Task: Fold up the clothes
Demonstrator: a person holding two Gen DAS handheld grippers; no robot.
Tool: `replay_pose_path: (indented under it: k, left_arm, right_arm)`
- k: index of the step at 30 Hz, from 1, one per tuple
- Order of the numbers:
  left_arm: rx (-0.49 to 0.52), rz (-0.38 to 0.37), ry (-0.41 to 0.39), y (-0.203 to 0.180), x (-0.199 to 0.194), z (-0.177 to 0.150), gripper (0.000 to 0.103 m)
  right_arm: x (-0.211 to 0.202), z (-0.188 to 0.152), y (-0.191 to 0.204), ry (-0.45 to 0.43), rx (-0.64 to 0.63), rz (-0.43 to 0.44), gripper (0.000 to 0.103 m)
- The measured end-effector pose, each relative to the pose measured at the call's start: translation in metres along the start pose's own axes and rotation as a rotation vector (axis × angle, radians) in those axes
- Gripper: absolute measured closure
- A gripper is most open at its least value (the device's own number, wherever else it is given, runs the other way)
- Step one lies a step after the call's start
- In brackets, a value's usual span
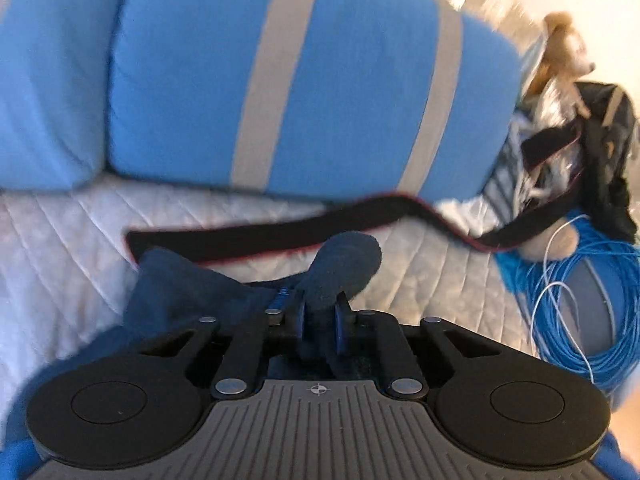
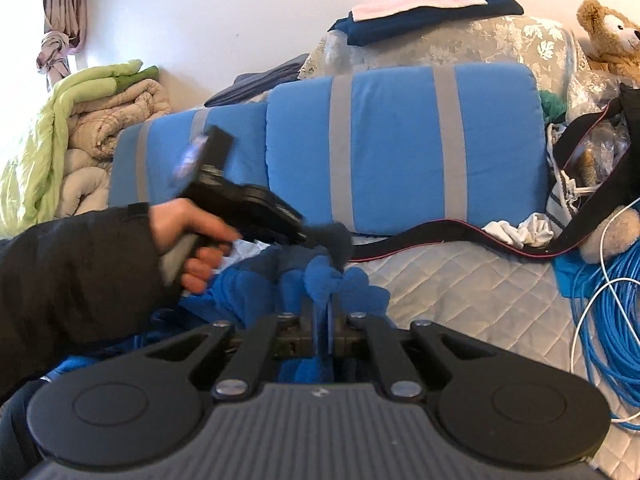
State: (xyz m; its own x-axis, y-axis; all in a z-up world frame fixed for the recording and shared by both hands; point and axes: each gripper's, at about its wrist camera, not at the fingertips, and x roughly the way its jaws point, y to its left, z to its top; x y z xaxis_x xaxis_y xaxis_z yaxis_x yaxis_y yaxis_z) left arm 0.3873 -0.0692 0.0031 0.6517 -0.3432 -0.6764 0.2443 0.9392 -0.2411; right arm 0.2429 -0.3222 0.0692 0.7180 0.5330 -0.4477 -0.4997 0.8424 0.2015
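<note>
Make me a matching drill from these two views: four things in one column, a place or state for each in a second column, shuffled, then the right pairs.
Things
1. left gripper
2. teddy bear
3. coil of blue cable
4. black strap

Places or states
A. heaped at the right end of the quilted cover
B. shut on a fold of dark blue fleece
C. stretched across the quilted cover, below the blue cushions
D. sitting high at the right, by the wall

Pairs: 1-B, 2-D, 3-A, 4-C
</note>
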Motion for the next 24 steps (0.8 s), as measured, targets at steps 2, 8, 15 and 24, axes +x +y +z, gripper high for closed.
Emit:
replay_pose_path:
  k: [2, 8, 15, 24]
  left_arm:
    - [0.024, 0.005, -0.055, 0.006, -0.037, -0.009, 0.091]
    - [0.079, 0.012, -0.08, 0.022, -0.124, -0.066, 0.092]
    - [0.065, 0.052, 0.004, 0.034, -0.158, -0.145, 0.092]
    - [0.043, 0.049, 0.018, 0.046, -0.159, -0.167, 0.092]
  right_arm:
    - [0.001, -0.001, -0.007, 0.007, 0.025, -0.024, 0.098]
    - [0.006, -0.012, -0.027, 0.081, 0.149, -0.039, 0.098]
    - [0.015, -0.033, -0.012, 0.239, 0.11, 0.003, 0.067]
    - [0.034, -0.012, 0.034, 0.204, -0.088, -0.045, 0.016]
